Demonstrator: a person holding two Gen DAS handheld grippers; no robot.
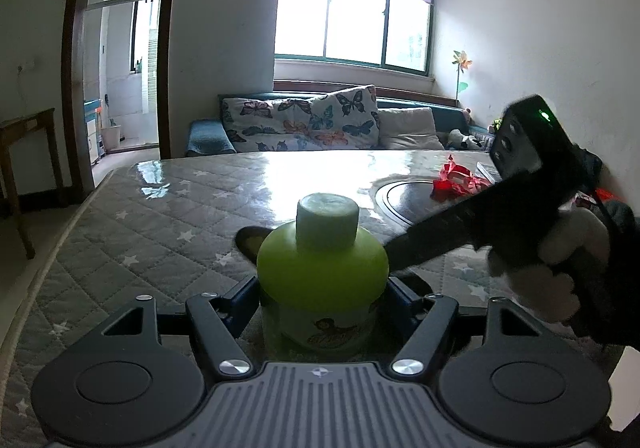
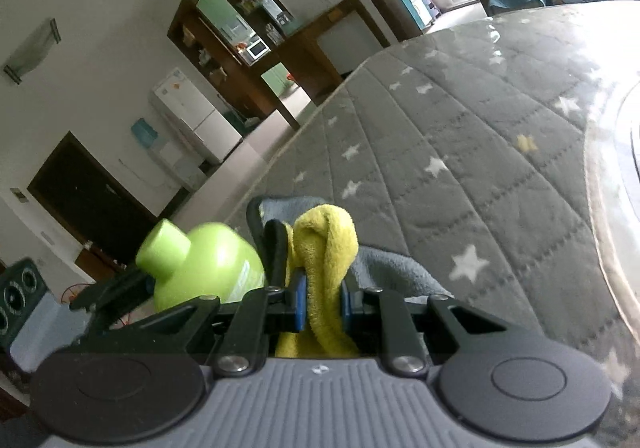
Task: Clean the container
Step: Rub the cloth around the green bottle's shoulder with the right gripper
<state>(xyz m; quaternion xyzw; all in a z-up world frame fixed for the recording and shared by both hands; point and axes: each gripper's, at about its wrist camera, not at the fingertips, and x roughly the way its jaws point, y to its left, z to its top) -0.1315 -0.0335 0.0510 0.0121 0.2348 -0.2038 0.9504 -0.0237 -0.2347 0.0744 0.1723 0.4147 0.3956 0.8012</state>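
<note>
The left hand-held gripper [image 1: 322, 298] clamps the green bottle [image 1: 322, 264] at lower centre, its label half hidden. The right hand-held gripper [image 2: 323, 302] pinches a yellow cloth [image 2: 326, 248] beside it, above the grey starred worktop [image 2: 460, 119], fingertips buried in folds.

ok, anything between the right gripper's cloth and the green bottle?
Nothing visible. The left gripper is shut on the green bottle; the right gripper is shut on the yellow cloth, right beside the bottle. Whether they touch can't be told.
</note>
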